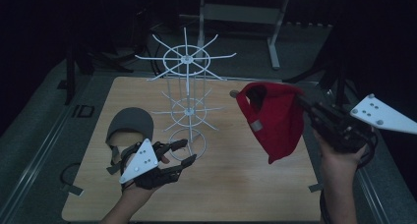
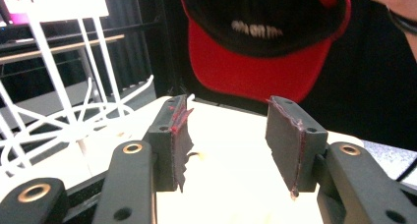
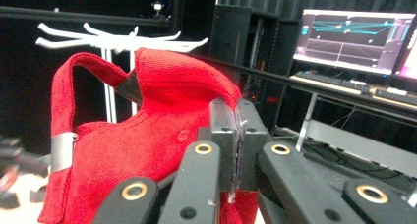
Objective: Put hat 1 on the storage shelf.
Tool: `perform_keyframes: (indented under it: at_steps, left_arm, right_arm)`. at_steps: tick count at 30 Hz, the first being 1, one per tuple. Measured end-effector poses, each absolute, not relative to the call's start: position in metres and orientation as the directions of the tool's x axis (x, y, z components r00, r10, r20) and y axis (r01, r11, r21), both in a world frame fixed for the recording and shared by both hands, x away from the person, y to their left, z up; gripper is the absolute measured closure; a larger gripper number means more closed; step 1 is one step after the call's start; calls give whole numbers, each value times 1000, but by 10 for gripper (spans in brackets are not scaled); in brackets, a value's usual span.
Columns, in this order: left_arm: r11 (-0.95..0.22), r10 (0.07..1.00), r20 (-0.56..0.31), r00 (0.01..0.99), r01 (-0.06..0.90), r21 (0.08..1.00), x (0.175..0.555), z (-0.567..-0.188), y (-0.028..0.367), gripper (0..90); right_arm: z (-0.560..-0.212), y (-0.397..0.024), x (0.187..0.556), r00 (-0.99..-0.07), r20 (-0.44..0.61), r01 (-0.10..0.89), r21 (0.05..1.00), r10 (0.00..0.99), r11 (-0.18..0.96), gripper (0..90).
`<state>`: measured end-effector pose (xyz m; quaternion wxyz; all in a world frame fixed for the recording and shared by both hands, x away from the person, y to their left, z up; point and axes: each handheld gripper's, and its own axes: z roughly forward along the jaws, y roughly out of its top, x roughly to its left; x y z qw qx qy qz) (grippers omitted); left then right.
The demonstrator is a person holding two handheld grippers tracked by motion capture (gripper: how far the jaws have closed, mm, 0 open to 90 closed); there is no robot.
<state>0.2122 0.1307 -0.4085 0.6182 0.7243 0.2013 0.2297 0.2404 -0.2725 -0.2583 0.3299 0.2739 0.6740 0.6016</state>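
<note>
A red cap (image 1: 273,120) hangs in the air over the table's right side, pinched at its back edge by my right gripper (image 1: 301,102), which is shut on it. In the right gripper view the red cap (image 3: 147,140) droops left of the closed jaws (image 3: 237,121), its strap and grey tab showing. My left gripper (image 1: 186,152) hovers low at the table's front left, open and holding nothing. In the left gripper view the red cap (image 2: 260,71) hangs beyond the spread fingers (image 2: 228,135). A white wire rack (image 1: 187,62) stands at the table's middle back.
A grey cap (image 1: 129,126) lies on the wooden table (image 1: 236,184) just behind my left hand. The rack's round base ring (image 1: 191,141) sits close to the left gripper's tips. A metal frame stands behind the table. Monitors (image 3: 354,37) glow beyond the right gripper.
</note>
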Motion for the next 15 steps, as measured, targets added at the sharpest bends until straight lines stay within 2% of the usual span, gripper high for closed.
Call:
perform_keyframes:
  at_steps: [15]
  left_arm:
    - [-134,631,36,775,64,989,200,-447,161,517]
  right_arm:
    - [-226,-240,275,-641,-91,-24,995,763,98,890]
